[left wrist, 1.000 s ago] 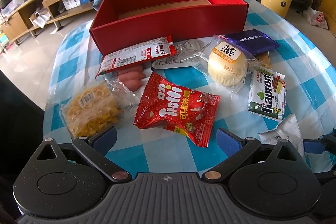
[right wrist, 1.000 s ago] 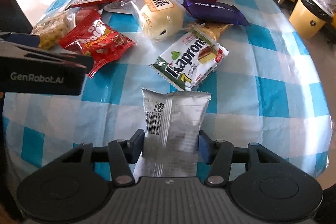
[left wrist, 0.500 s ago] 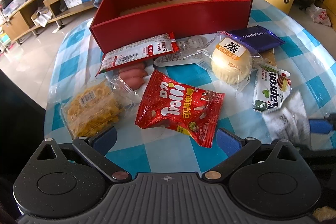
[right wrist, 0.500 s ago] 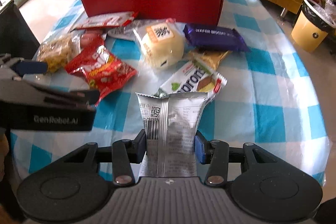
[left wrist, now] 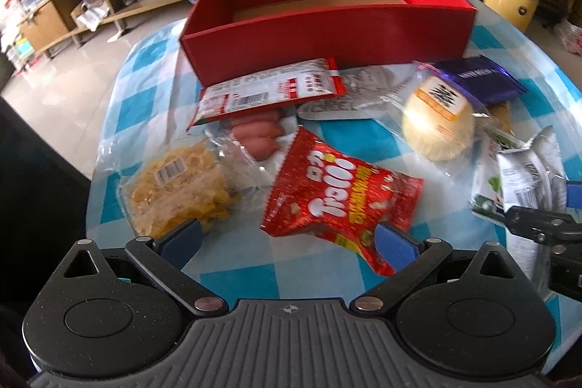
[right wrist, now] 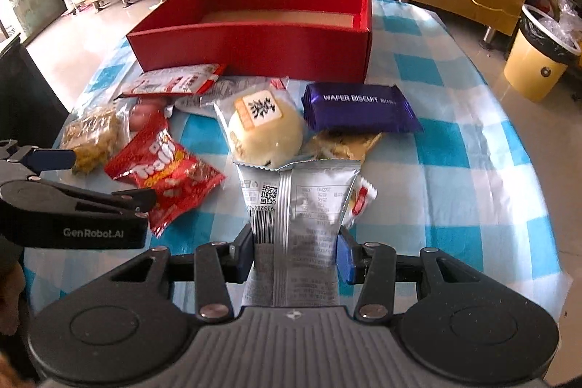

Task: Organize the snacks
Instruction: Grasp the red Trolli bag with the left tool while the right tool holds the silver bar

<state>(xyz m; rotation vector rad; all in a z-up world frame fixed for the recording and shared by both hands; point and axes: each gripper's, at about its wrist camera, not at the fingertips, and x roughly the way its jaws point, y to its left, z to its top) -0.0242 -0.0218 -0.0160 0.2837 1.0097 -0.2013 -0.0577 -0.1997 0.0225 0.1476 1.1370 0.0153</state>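
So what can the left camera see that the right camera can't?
Only the left view shows the left gripper open from behind, and the yellow snack's barcode. Only the right view shows the silver packet squeezed in the right gripper, and the words on the purple wafer pack. Both show the red box, the red bag and the bun.

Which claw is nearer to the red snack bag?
Left. The left claw is open right at the red snack bag, one finger over its corner. The right claw, off to its side, grips a silver packet.
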